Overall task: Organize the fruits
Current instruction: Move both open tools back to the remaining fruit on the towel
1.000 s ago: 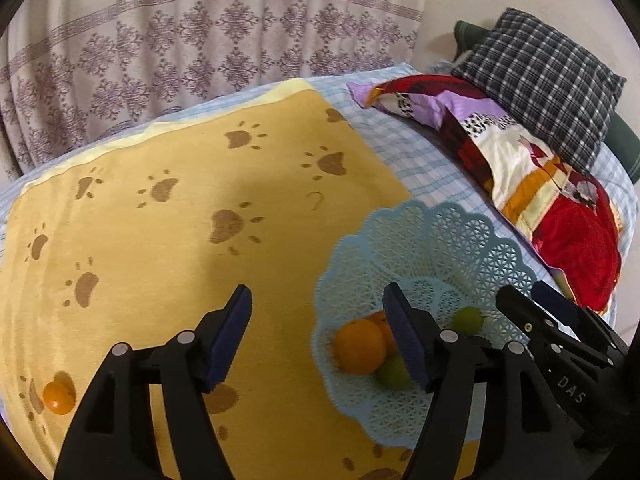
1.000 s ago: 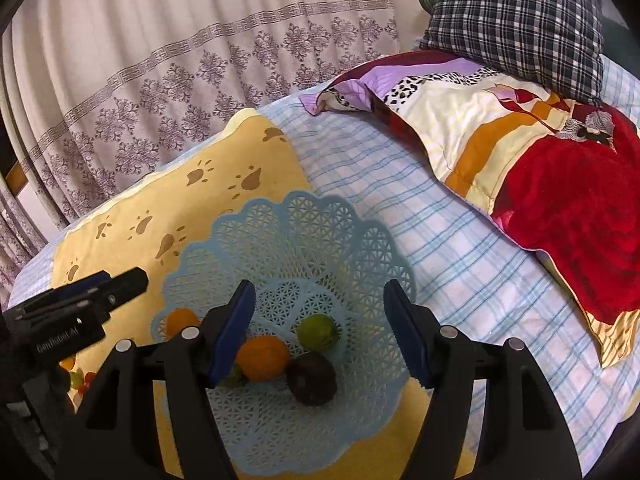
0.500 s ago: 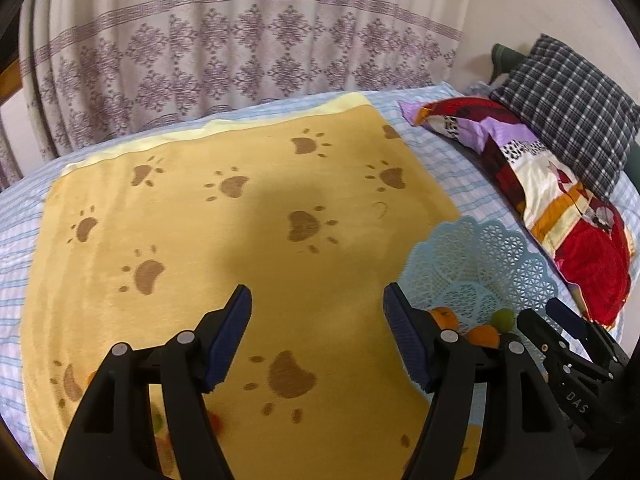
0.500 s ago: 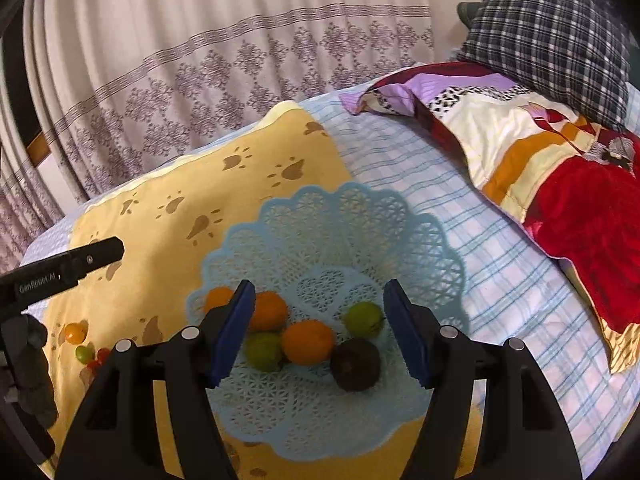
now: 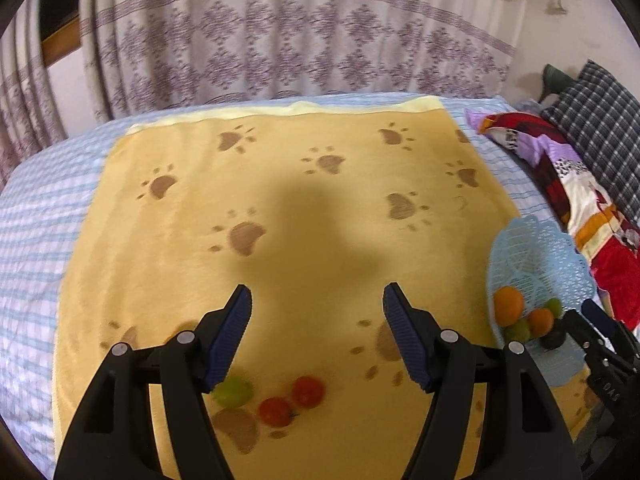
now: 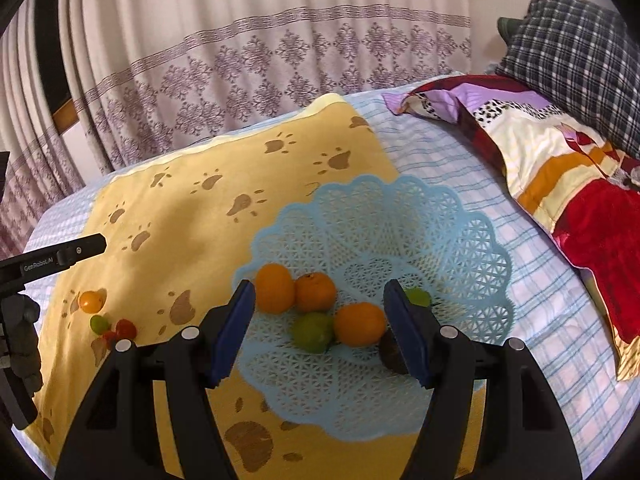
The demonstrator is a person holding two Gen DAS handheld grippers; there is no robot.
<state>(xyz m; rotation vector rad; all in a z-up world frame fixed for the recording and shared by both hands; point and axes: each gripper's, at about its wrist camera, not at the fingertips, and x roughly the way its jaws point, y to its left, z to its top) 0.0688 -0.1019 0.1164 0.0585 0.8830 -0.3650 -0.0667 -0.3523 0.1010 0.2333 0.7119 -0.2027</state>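
A light blue lattice basket [image 6: 460,240] lies on the bed and holds three oranges [image 6: 360,323], two green fruits [image 6: 312,332] and a dark fruit [image 6: 390,354]. It also shows at the right of the left wrist view [image 5: 532,248]. On the yellow paw-print blanket [image 5: 280,200] lie two red tomatoes [image 5: 308,391], a green fruit [image 5: 234,390] and, in the right wrist view, a small orange fruit [image 6: 91,301]. My left gripper [image 5: 318,336] is open and empty above the loose fruits. My right gripper [image 6: 320,332] is open and empty over the basket.
A colourful pillow [image 6: 560,168] and a plaid cushion [image 6: 580,56] lie to the right. A patterned curtain [image 5: 280,40] hangs behind the bed. The checked sheet [image 5: 36,240] shows around the blanket.
My left gripper has swung left, away from the basket, to the loose fruits on the blanket. My right gripper has pulled back a little from the basket.
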